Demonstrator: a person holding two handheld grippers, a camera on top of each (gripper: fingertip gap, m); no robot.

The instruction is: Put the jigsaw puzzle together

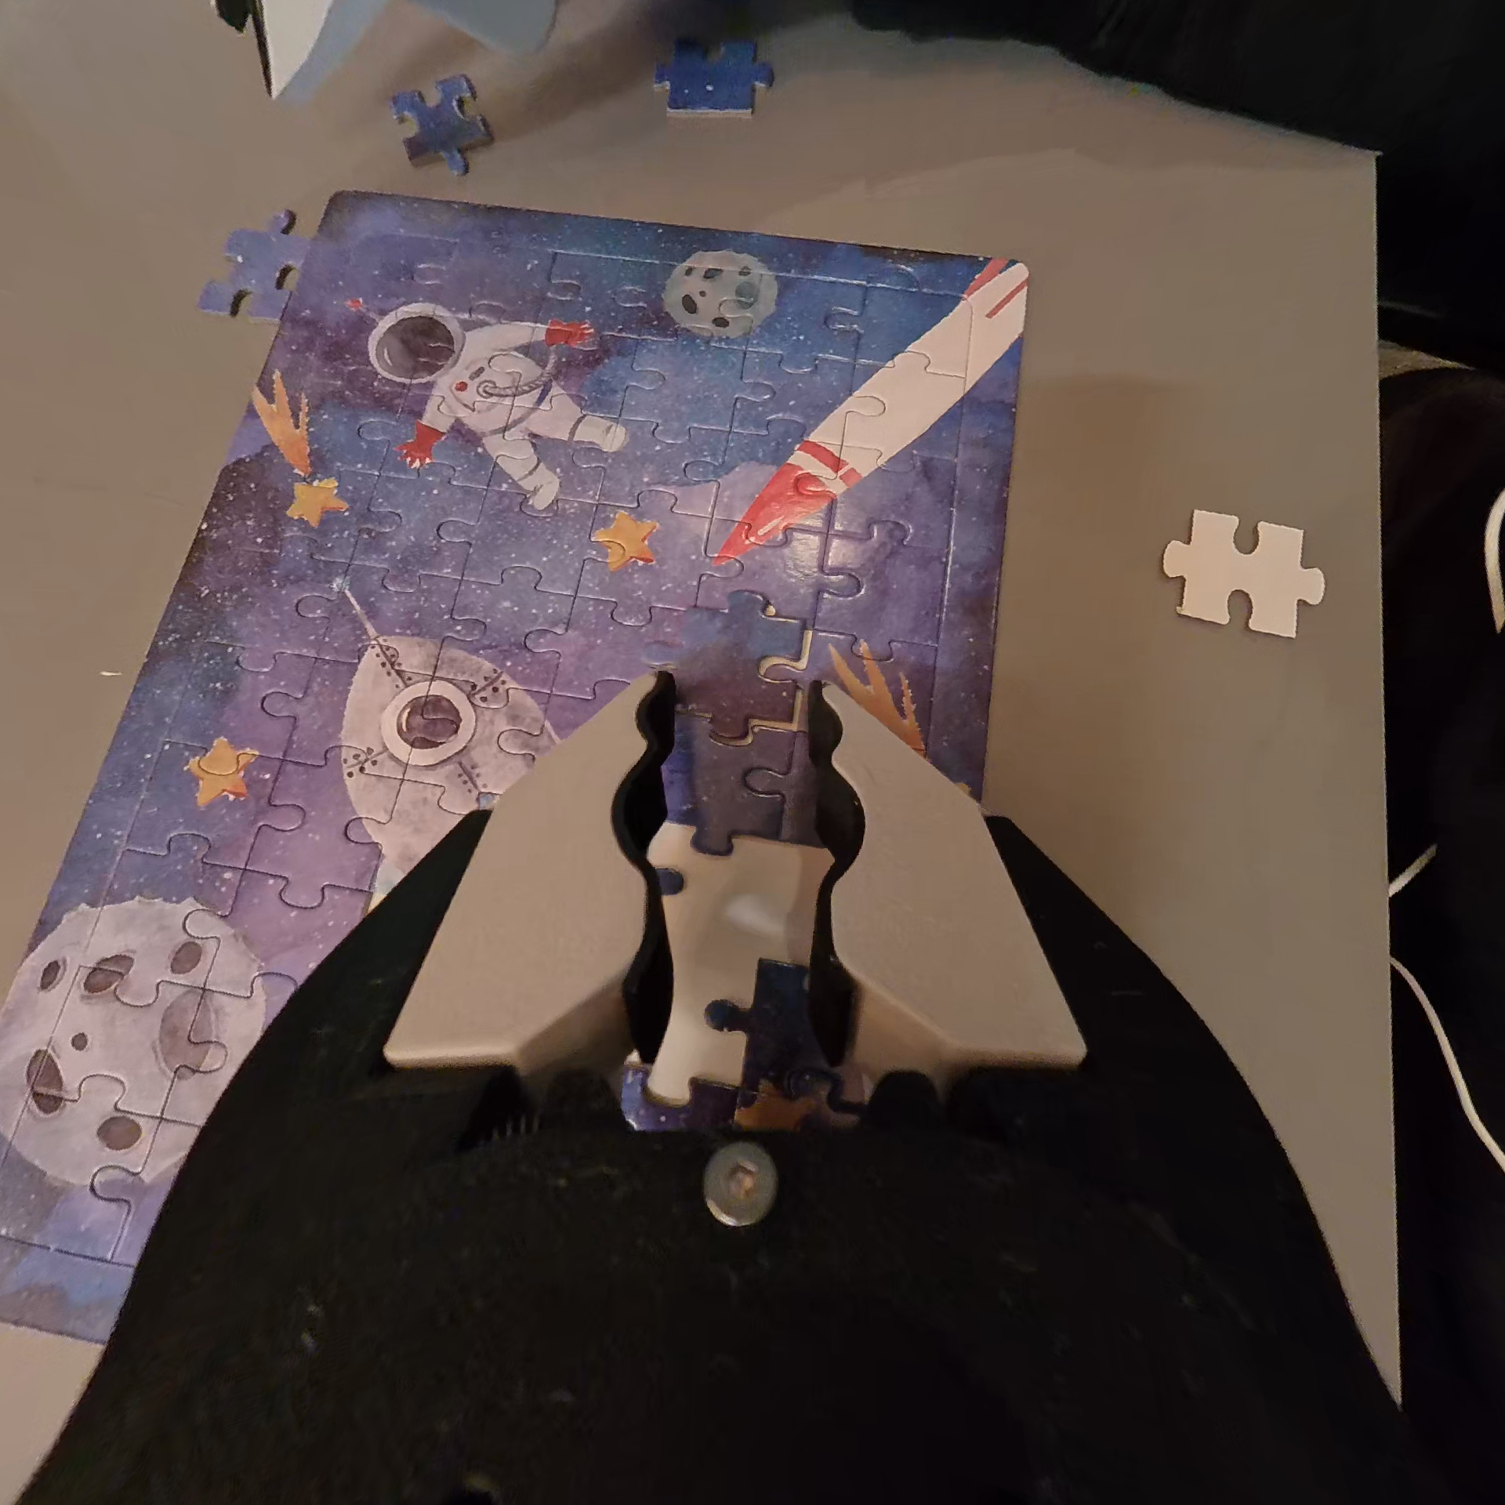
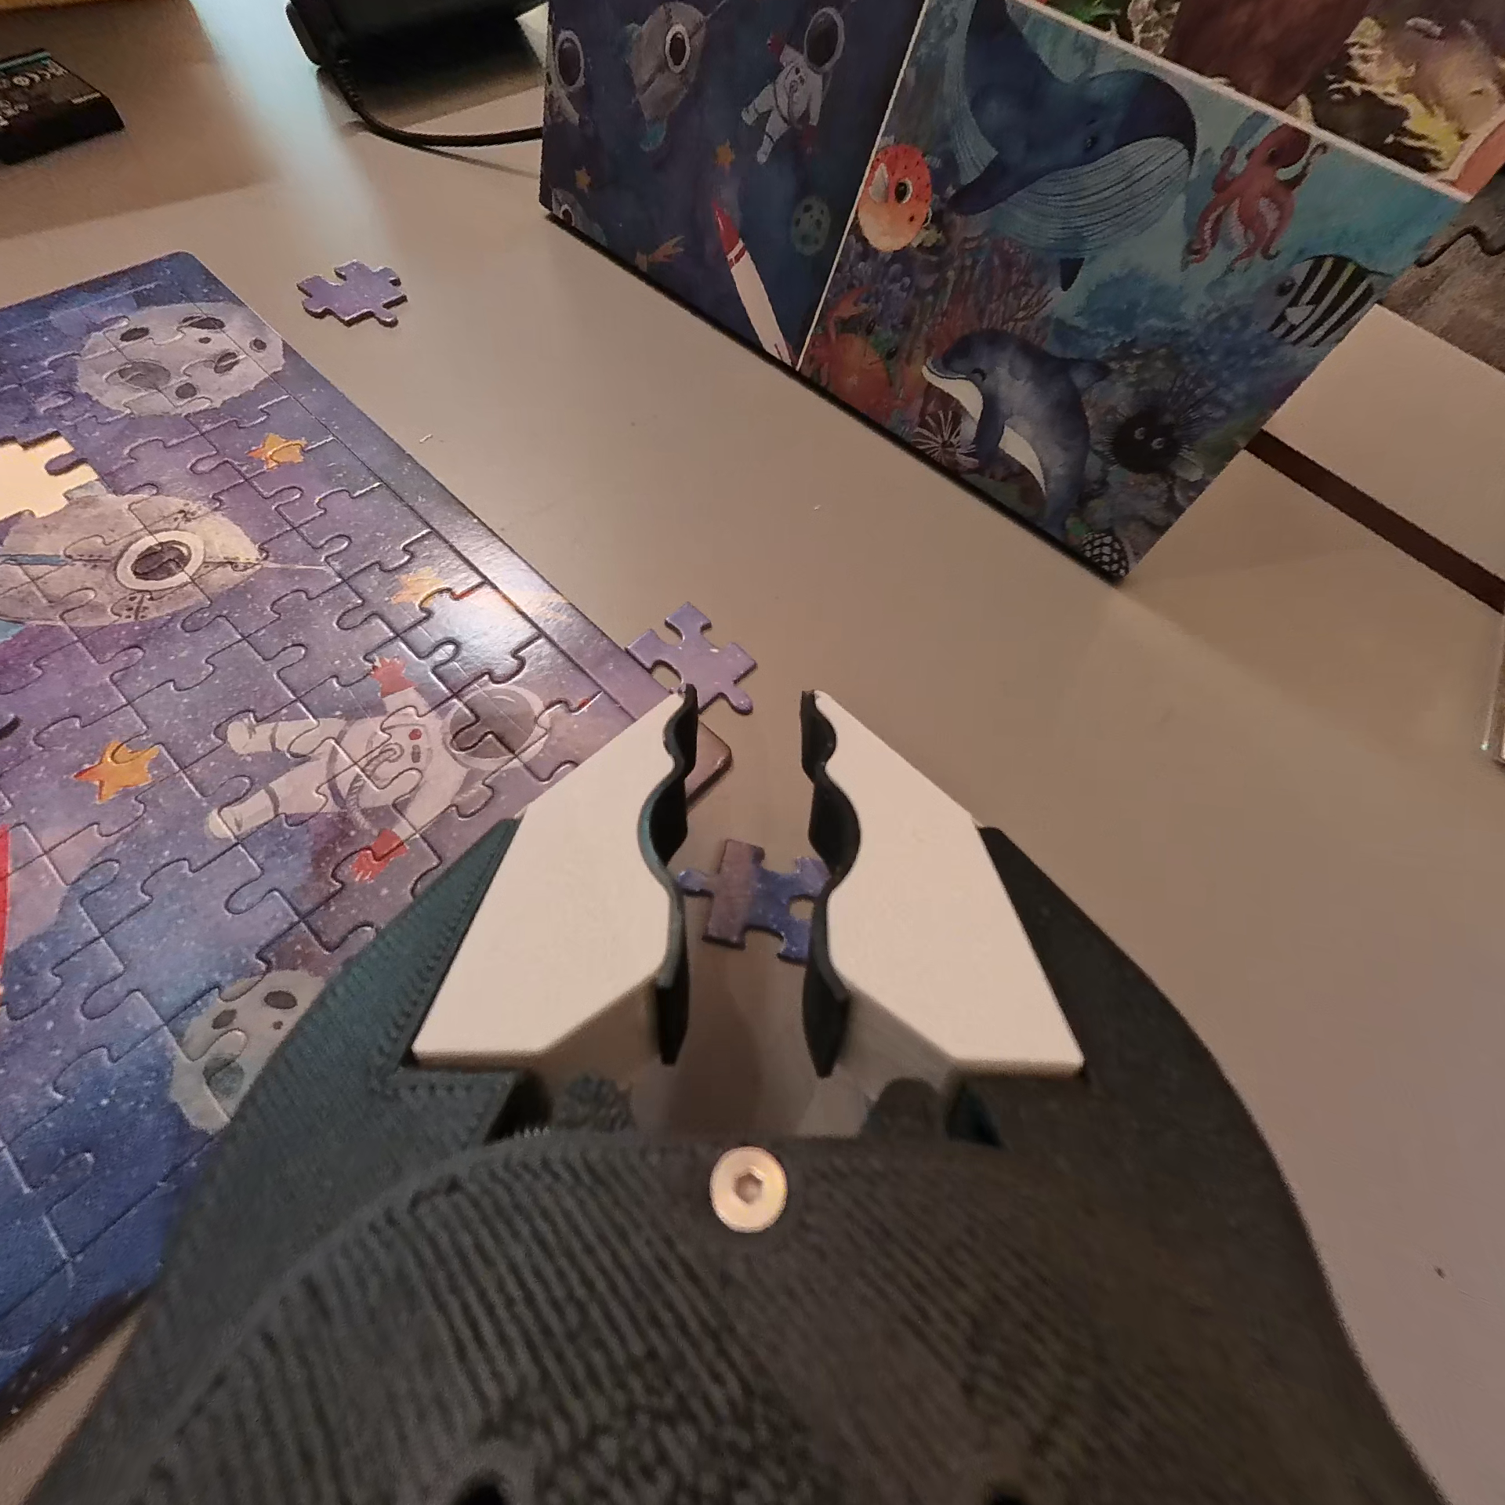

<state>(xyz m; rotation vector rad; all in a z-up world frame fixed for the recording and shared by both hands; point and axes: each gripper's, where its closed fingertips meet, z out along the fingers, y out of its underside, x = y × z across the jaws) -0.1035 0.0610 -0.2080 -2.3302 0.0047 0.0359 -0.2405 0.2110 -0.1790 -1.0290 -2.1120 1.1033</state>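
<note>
The space-themed jigsaw puzzle (image 1: 489,570) lies almost whole on the grey table; it also shows in the right wrist view (image 2: 244,651). My left gripper (image 1: 739,688) is shut on a purple puzzle piece (image 1: 733,643) and holds it askew over a light gap in the puzzle's right part. That gap (image 2: 32,480) shows at the left edge of the right wrist view. My right gripper (image 2: 748,696) is open and empty, hovering over a loose blue piece (image 2: 749,904) beside the puzzle's corner. Another loose piece (image 2: 696,660) lies just ahead of its tips.
Loose blue pieces (image 1: 444,122) (image 1: 713,77) lie beyond the puzzle, and one (image 1: 252,269) touches its far left corner. A white face-down piece (image 1: 1242,582) lies near the table's right edge (image 1: 1376,570). The picture box (image 2: 977,285) stands ahead of my right gripper, with another piece (image 2: 350,293) to its left. There is about 20 cm between the tips of the two grippers.
</note>
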